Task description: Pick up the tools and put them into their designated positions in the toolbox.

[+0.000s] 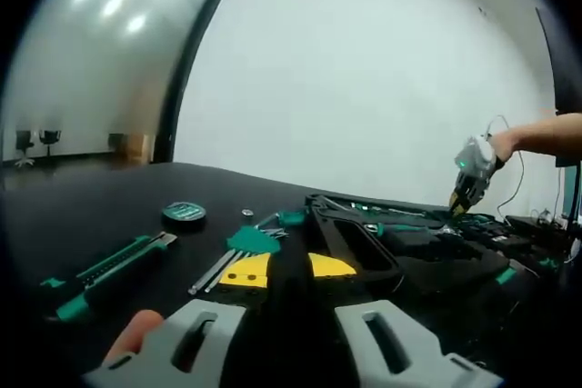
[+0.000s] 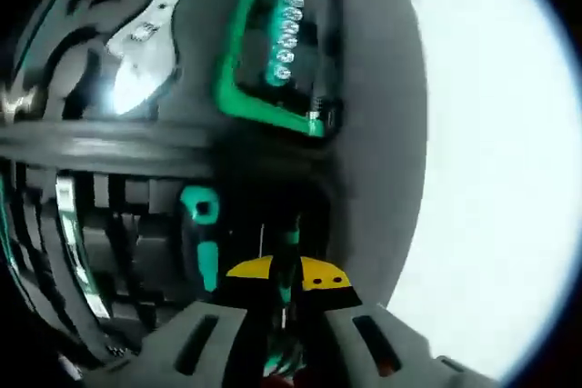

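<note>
1. Toolbox [image 1: 400,252] lies open at right centre of the left gripper view; a wrench [image 2: 141,43] at upper left and a green-framed bit rack [image 2: 286,38] at top centre sit in its recesses

2. Left gripper [image 1: 291,315] jaws parted, holding nothing; knife [image 1: 114,265] and tape measure [image 1: 184,213] lie on the table at left

3. Right gripper [image 2: 286,315] clamps a thin screwdriver [image 2: 289,252] over the toolbox

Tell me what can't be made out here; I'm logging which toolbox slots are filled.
- Left gripper view: the far slots of the toolbox are too small and dark, and the right tool covers one.
- Right gripper view: the slot under the tool is hidden by its jaws and yellow tips.
- Right gripper view: the wrench is blurred by glare.
</note>
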`<state>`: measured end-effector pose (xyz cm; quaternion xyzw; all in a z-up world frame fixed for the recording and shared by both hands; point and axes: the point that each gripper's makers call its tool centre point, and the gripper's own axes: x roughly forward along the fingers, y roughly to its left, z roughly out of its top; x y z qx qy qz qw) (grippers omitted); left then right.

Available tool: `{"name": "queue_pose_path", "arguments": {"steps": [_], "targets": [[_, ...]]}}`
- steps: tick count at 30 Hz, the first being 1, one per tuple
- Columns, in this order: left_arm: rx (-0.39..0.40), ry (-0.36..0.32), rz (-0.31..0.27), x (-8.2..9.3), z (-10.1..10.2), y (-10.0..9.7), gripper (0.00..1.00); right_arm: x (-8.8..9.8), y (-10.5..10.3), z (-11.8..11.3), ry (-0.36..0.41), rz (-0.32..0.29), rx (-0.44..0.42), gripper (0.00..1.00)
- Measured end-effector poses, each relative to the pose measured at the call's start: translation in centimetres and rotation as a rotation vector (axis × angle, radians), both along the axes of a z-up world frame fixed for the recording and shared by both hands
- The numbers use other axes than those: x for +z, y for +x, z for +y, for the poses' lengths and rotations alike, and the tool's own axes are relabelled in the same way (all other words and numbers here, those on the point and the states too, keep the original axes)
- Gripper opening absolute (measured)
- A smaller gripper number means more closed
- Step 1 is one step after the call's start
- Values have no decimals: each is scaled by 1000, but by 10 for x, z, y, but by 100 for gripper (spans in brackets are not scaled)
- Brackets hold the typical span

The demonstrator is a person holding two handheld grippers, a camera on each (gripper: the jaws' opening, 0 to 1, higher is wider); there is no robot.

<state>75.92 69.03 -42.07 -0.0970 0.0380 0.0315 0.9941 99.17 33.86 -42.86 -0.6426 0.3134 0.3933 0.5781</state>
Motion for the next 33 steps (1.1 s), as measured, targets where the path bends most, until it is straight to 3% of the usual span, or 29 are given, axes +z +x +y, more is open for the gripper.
{"name": "queue_pose_path", "arguments": {"steps": [4, 7, 9, 11, 12, 14, 16, 18, 20, 21, 22, 27, 31, 33], "targets": [[1, 0, 0, 0, -1, 0, 16, 7, 5, -6, -10, -19, 73, 17], [0, 1, -1, 1, -1, 1, 16, 21, 5, -6, 68, -11, 67, 10], [0, 0, -1, 1, -1, 1, 16, 34, 14, -2, 193, -2, 18, 1], [0, 0, -1, 1, -1, 1, 16, 48, 23, -6, 341, -54, -74, 0], [-1, 1, -1, 1, -1, 2, 16, 46, 31, -6, 436, -52, -147, 0], [0, 1, -1, 1, -1, 2, 16, 39, 34, -5, 570, -67, -171, 0], [0, -1, 0, 1, 0, 2, 16, 29, 36, -12, 593, -109, -174, 0], [0, -1, 0, 1, 0, 2, 16, 19, 25, -15, 639, -133, -169, 0], [1, -2, 0, 1, 0, 2, 16, 14, 29, -16, 697, -165, -201, 0], [2, -1, -1, 1, 0, 1, 16, 7, 27, -19, 732, -154, -249, 0], [2, 0, -1, 1, 0, 1, 16, 13, 31, -16, 798, -199, -236, 0], [2, 2, -3, 1, 0, 2, 16, 13, 34, -16, 860, -229, -220, 0], [4, 6, -4, 2, -1, 0, 16, 14, 34, -13, 704, -310, -117, 0], [5, 6, -4, 2, -1, 0, 16, 13, 32, -11, 690, -329, -120, 0]]}}
